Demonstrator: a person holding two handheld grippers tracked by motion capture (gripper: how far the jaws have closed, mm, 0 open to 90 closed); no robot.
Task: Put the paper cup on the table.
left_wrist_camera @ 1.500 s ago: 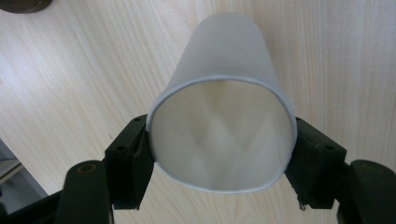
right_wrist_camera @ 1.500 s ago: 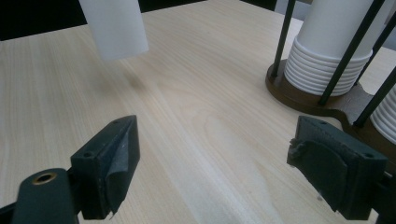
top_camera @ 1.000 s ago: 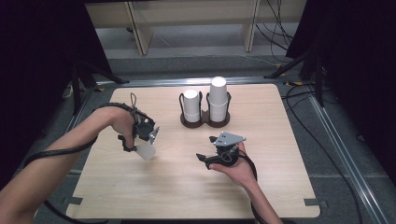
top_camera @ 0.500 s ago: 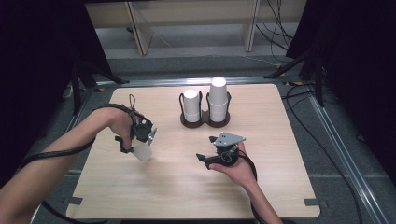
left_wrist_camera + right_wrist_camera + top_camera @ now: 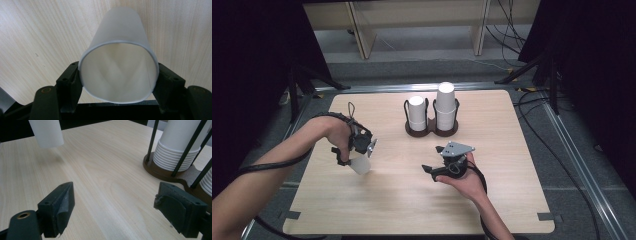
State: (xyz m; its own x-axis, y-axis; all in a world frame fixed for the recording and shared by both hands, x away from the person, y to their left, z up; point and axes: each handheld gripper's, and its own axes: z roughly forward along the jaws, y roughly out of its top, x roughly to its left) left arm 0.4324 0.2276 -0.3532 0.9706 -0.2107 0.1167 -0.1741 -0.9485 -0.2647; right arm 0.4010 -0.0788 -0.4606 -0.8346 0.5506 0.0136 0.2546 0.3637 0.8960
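A white paper cup (image 5: 359, 164) hangs over the left part of the wooden table (image 5: 492, 210), mouth toward my left gripper (image 5: 362, 159), which is shut on its rim. In the left gripper view the cup (image 5: 120, 67) sits squeezed between both black jaws, its bottom pointing down at the tabletop. My right gripper (image 5: 432, 170) rests near the table's middle, open with nothing between its pads (image 5: 63, 205). The same cup (image 5: 47, 132) hangs above the wood at the top left of the right gripper view.
A dark brown two-slot holder (image 5: 432, 131) stands at the back centre, with a short stack of white cups (image 5: 416, 112) at left and a taller stack (image 5: 445, 104) at right. That holder (image 5: 175, 173) lies close to my right gripper's right jaw.
The left gripper with the cup has drifted slightly toward the table's left. The right gripper has not moved.
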